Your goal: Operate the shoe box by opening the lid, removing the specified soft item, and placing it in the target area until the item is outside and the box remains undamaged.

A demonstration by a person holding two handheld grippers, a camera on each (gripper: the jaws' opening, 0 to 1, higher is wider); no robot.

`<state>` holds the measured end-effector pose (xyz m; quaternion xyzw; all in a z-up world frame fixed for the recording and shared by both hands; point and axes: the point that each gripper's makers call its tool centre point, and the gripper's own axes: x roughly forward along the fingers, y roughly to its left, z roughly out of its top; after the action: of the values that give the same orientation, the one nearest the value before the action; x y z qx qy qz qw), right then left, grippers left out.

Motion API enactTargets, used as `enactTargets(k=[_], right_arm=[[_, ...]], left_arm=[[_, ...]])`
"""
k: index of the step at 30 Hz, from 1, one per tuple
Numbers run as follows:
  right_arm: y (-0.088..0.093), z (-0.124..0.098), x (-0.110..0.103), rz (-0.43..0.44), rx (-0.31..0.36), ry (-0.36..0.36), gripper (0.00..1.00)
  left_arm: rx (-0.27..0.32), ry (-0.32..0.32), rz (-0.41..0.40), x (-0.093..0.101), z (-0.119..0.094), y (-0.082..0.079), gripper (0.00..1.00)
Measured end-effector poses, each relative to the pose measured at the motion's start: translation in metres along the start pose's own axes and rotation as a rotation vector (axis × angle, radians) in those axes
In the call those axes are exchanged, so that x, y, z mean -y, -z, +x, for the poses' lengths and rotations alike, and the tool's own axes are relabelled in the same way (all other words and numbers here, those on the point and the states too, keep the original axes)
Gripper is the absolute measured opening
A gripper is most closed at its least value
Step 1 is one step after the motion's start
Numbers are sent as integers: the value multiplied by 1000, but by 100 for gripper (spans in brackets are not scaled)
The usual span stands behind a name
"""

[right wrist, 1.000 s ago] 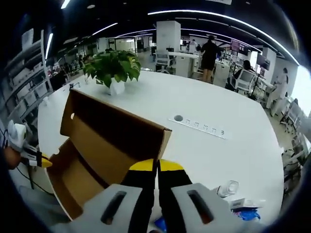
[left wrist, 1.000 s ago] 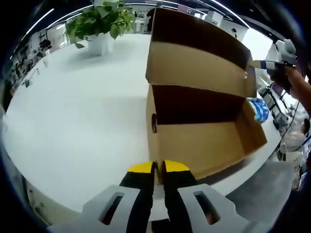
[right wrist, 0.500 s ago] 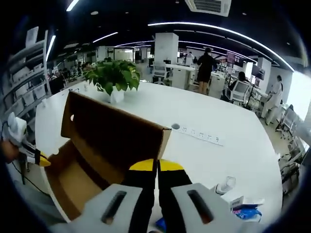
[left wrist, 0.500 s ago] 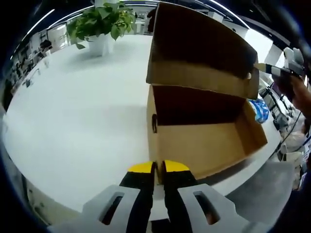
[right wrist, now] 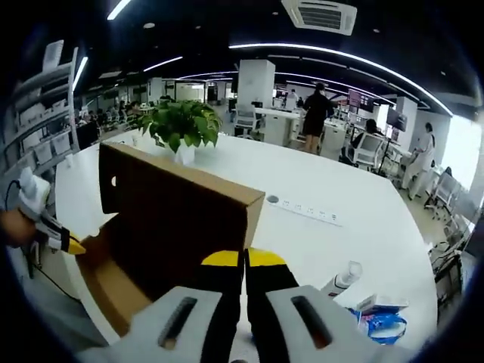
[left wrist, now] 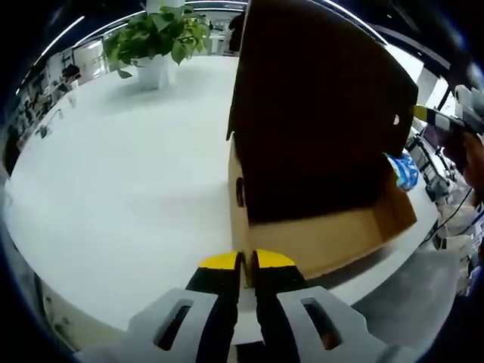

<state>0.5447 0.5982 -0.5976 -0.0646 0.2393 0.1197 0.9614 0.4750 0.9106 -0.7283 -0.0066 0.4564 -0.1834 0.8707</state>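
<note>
opposite close views facing shared shoe box (left wrist: 318, 151), table (right wrist: 363, 219)

left gripper (left wrist: 246, 261): black fingers, yellow tips, grey slotted mounts | right gripper (right wrist: 243, 259): same

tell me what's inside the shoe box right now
Bare cardboard floor and walls of the shoe box are what shows. The raised lid shades and covers most of the interior, so whether a soft item lies inside cannot be seen.

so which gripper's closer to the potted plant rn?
Hard to tell. The left gripper sits at the shoe box's near corner and the right gripper at its raised lid; the potted plant stands beyond both.
</note>
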Motion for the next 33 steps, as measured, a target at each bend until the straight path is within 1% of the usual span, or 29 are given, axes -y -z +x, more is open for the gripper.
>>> enactTargets(k=[3,16,23,33], right_arm=[[3,-6,-5,-17,-15,4,0],[15,-21,-15,-28,-40,16,0],[26,-29,-22,-36,-49,27,0],[41,-36,-29,-40,-74,43,0]], left_arm=[[1,3,-1,0,-1,0,3],[12,7,-4,0,0,0,4],[20,9,6,0,0,0,4],[25,27,5,1,0,0,5]])
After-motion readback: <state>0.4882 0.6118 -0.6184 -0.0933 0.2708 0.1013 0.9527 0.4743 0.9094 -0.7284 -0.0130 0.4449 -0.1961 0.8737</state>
